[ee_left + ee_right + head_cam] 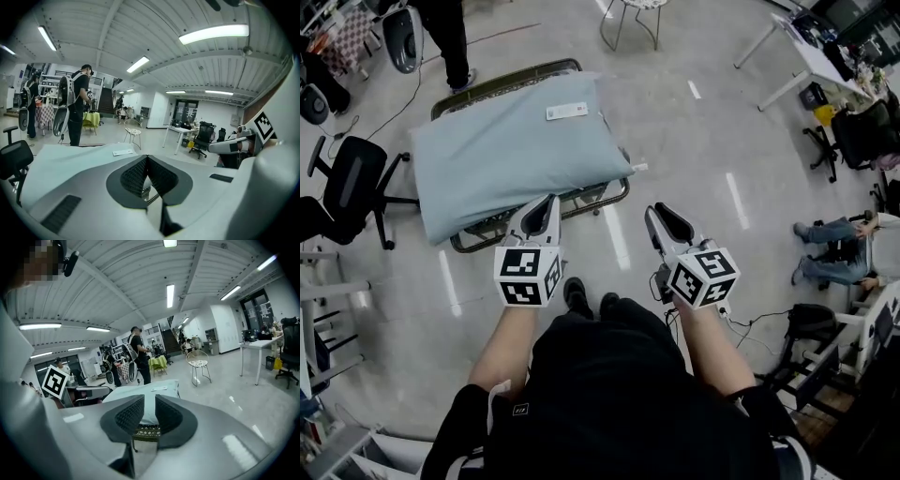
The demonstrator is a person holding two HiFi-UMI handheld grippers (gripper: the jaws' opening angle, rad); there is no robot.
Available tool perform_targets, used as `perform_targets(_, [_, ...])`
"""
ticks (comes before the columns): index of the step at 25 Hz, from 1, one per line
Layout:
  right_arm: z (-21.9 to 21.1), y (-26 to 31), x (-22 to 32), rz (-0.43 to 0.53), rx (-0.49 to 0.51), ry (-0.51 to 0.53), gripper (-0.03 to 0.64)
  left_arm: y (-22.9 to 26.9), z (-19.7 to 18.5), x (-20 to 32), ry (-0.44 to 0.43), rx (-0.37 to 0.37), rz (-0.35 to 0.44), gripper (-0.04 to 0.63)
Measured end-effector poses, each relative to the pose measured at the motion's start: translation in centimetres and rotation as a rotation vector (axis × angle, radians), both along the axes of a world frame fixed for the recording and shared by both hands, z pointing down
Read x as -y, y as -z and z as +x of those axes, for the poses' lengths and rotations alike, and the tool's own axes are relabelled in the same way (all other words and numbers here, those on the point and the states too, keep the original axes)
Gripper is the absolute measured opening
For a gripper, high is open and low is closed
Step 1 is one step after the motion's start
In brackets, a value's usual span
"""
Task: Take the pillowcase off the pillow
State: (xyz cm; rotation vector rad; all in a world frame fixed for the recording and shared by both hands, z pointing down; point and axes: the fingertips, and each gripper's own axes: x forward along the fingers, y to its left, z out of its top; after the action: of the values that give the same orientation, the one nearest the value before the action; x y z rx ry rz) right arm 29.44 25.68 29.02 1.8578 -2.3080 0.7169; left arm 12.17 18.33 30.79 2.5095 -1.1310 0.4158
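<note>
We hold left tongs (546, 208) together, right tongs (661, 221) slightly apart, both empty, short of cot (617, 192) near edge. Pillow (511, 150) lies across cot, pillowcase (478, 183) on. Right tongs likely readied for cloth.

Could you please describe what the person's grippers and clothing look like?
Both the left gripper and right gripper have light grey, tapering shells with black ribbed pads. Each carries a white cube with black square markers. The person wears a black top.
</note>
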Motion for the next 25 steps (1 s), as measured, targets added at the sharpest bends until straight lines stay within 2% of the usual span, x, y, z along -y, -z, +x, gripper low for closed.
perform_targets(6, [2.8, -3.5, 5.4, -0.07, 0.019, 0.042, 0.108, -2.7, 3.1, 4.0, 0.008, 0.03, -0.053, 0.002])
perform_targets(13, [6.4, -11.2, 11.8, -0.225, 0.077, 0.202, 0.16, -7.2, 7.9, 7.6, 0.069, 0.109, -0.179, 0.008])
perform_targets(14, [6.6, -12.8, 12.4, -0.256, 0.08, 0.231, 0.168, -8.2, 8.5, 7.8, 0.076, 0.123, -0.207, 0.052])
perform_targets(16, [7.0, -16.0, 13.7, -0.317, 0.088, 0.284, 0.177, -10.5, 9.8, 8.5, 0.092, 0.15, -0.252, 0.092])
perform_targets(20, [6.4, -21.1, 15.5, -0.399, 0.104, 0.369, 0.189, -14.4, 11.6, 9.3, 0.097, 0.204, -0.308, 0.127])
perform_targets(25, [4.4, -25.3, 16.0, -0.491, 0.128, 0.429, 0.201, -18.1, 10.7, 9.2, 0.126, 0.262, -0.367, 0.172])
